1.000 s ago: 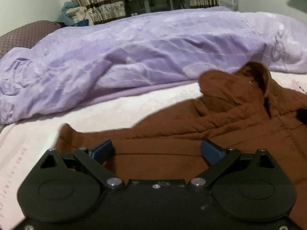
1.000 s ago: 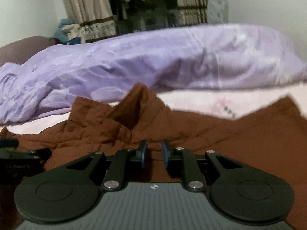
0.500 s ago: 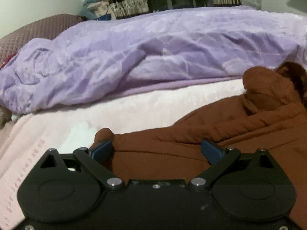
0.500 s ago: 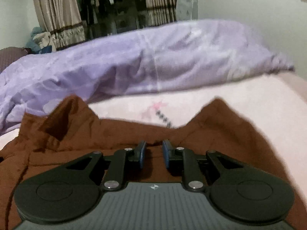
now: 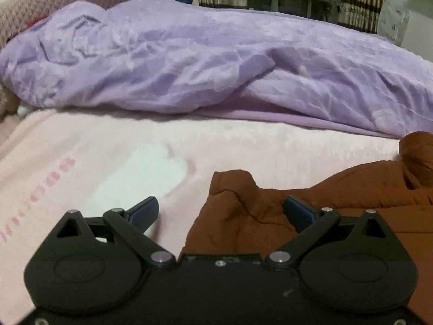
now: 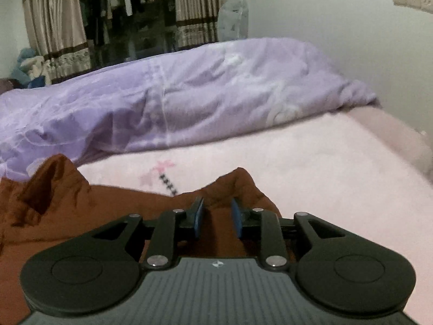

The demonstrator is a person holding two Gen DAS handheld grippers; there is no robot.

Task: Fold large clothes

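Rust-brown quilted fabric, a padded jacket [image 5: 324, 203], lay spread on the pale pink blanket [image 5: 94, 162] that covered the bed, on the near side of a rumpled lilac duvet [image 5: 216, 62] heaped along the far half. In the left wrist view the jacket filled the lower right; its sleeve end, bunched and slightly raised, reached toward the middle of the blanket, and a rounded brown hump of it rose near the duvet's front edge at the right border. The left gripper [image 5: 222, 212] hovered low over that sleeve end with its jaws spread wide, one blue pad over bare blanket, the other over brown cloth, neither pressing on anything.

In the right wrist view the jacket occupied the lower left, with a peaked fold standing up just in front of the duvet and a second, smaller peak ahead of the right gripper [image 6: 216, 218]. Its jaws had just been opening; they stood a little apart, brown cloth showing in the gap between the blue pads, which did not appear to pinch it. A small pink and dark print marked the blanket between this jacket edge and the duvet. Beyond the duvet hung striped beige curtains [image 6: 54, 32] flanking a dark window.
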